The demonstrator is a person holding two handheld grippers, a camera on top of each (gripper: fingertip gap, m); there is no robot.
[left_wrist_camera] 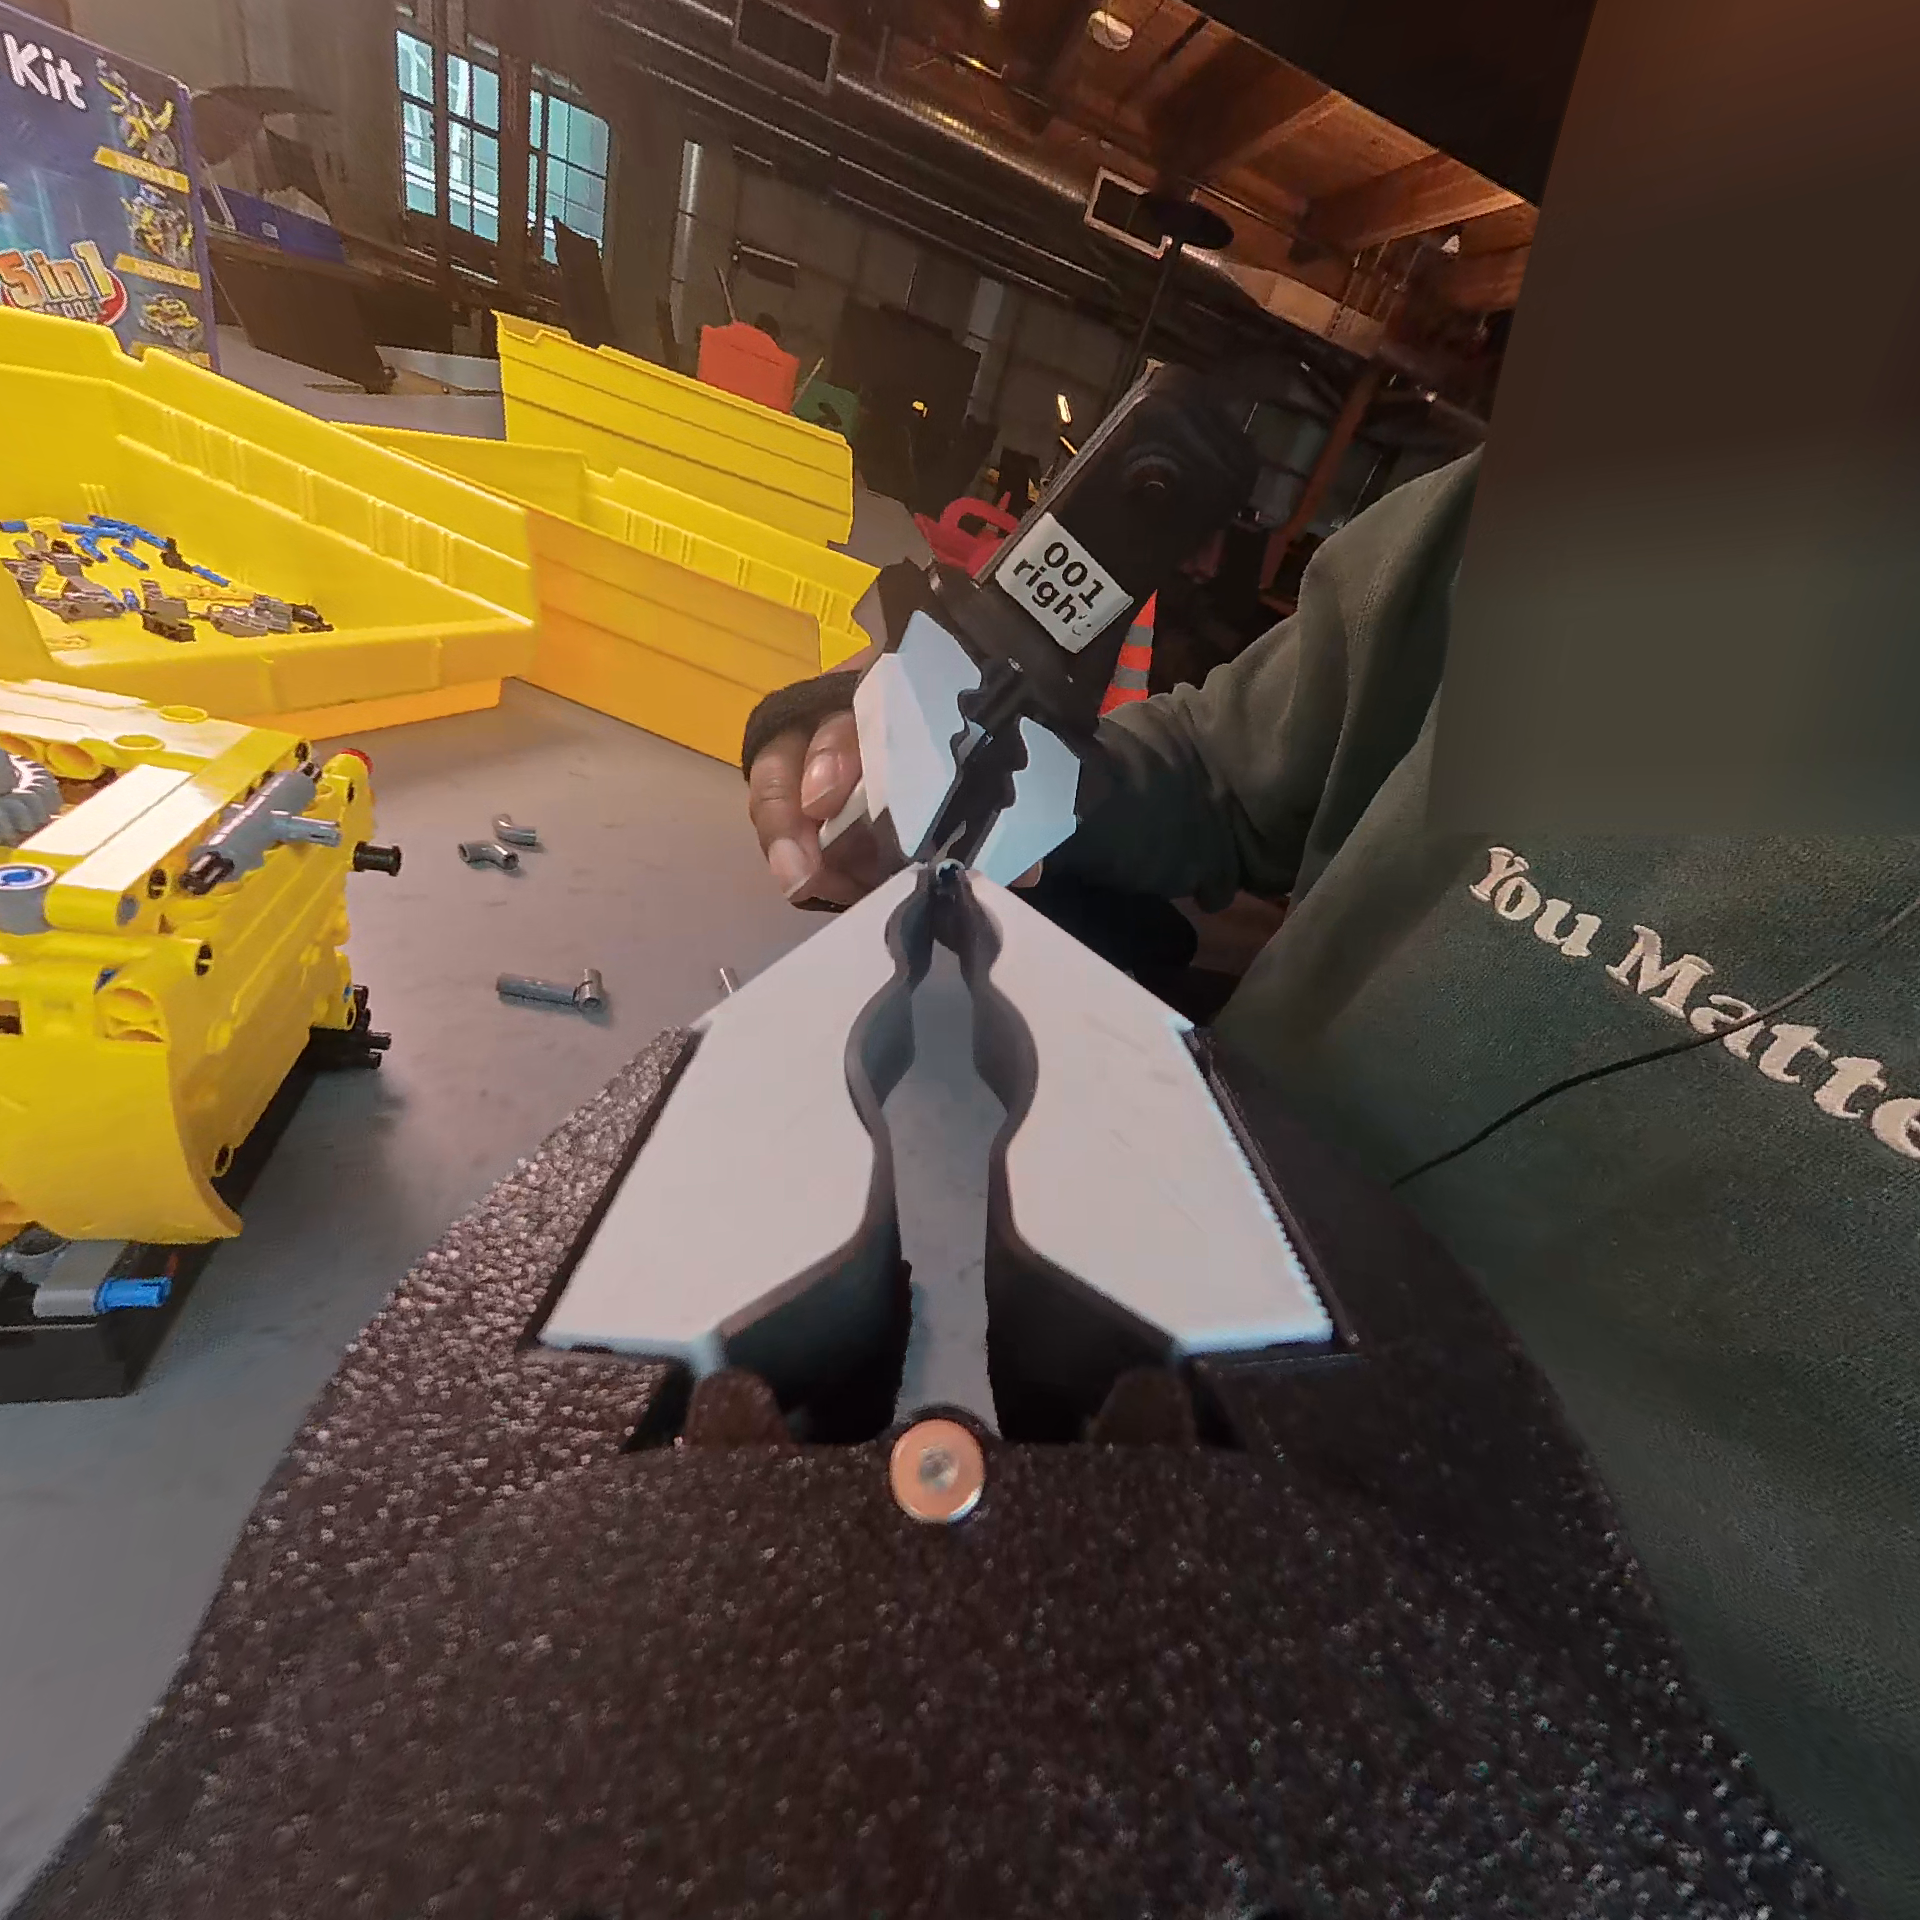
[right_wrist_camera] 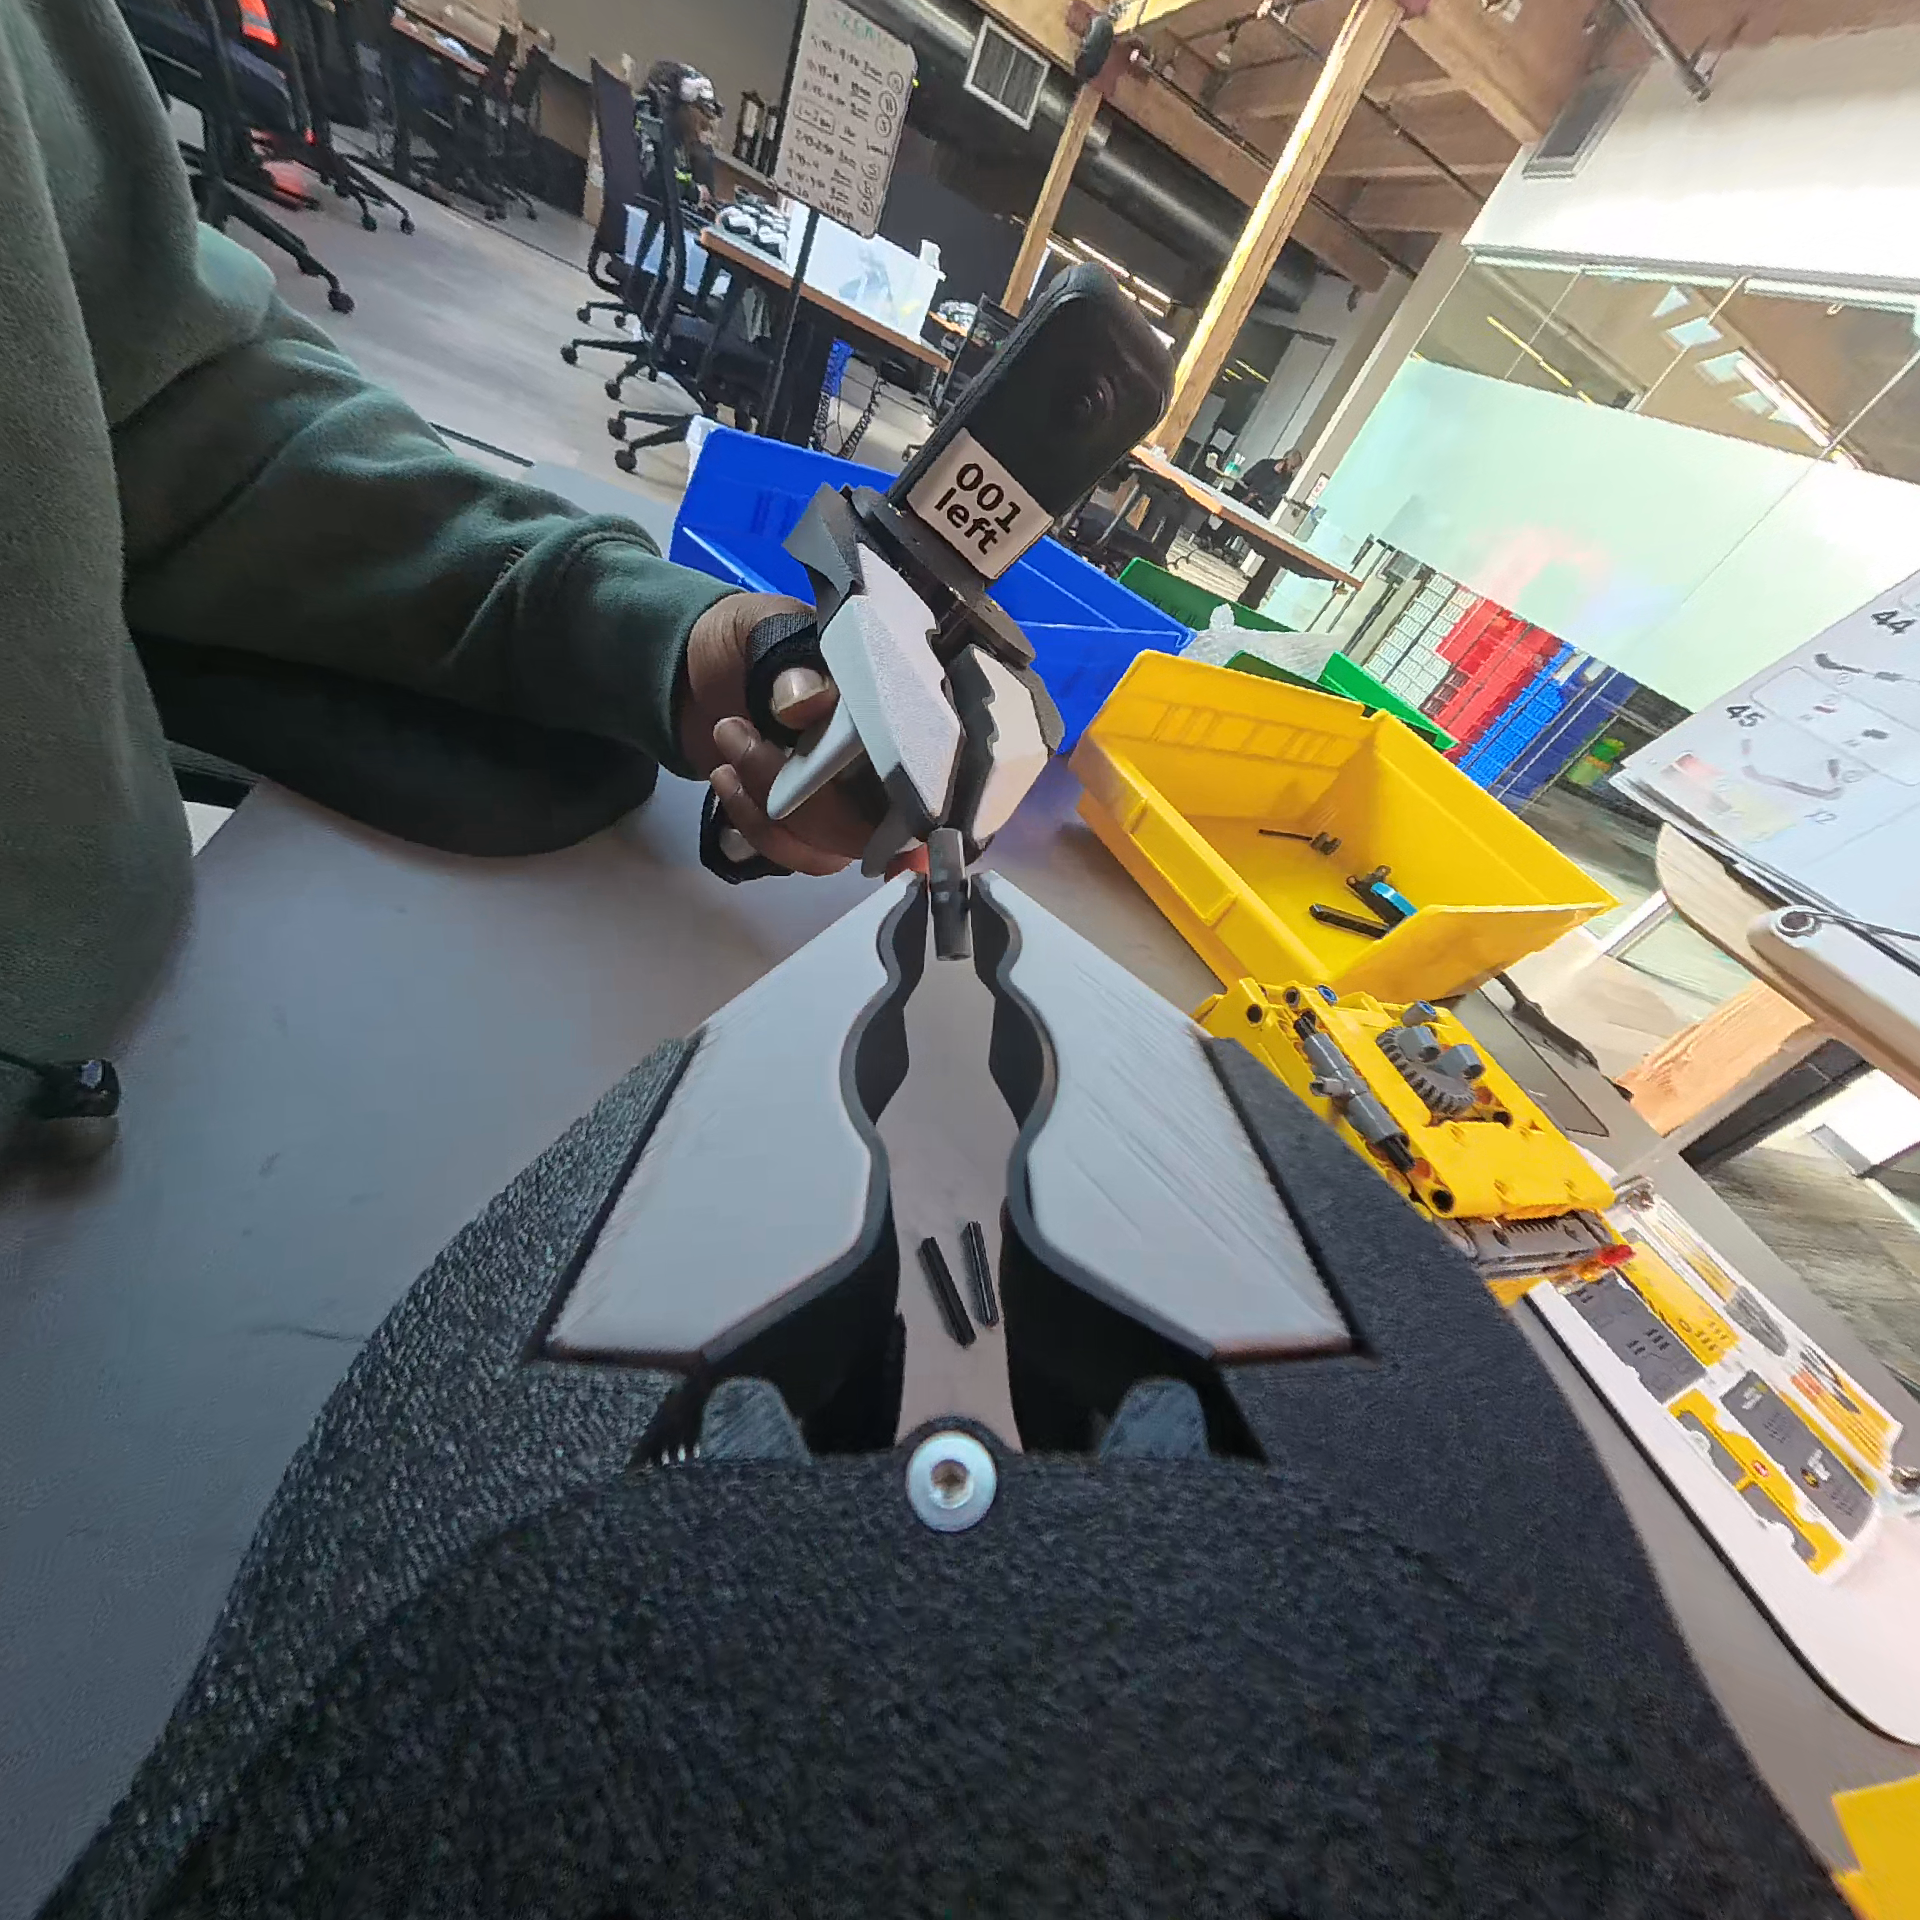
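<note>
While your left gripper (left_wrist_camera: 943,896) and right gripper (right_wrist_camera: 948,891) meet tip to tip above the table (left_wrist_camera: 623,790), both look clamped on opposite ends of one small dark pin (right_wrist_camera: 950,927), yellow model (left_wrist_camera: 156,935) and yellow bin (right_wrist_camera: 1351,831) sitting nearby.

Open-plan workshop-office in a converted industrial building. Evidence: exposed timber ceiling beams (right_wrist_camera: 1288,187) and posts; ductwork overhead (left_wrist_camera: 1039,187); tall multi-pane windows (left_wrist_camera: 499,145); rows of desks with black wheeled office chairs (right_wrist_camera: 644,239); a standing whiteboard (right_wrist_camera: 847,114); glass partition walls (right_wrist_camera: 1621,499); grey worktable (left_wrist_camera: 644,831) carrying yellow parts bins (right_wrist_camera: 1340,831), blue and green bins (right_wrist_camera: 1049,603), stacked small crates (right_wrist_camera: 1507,665), and a half-built yellow brick model (left_wrist_camera: 156,935)
</note>
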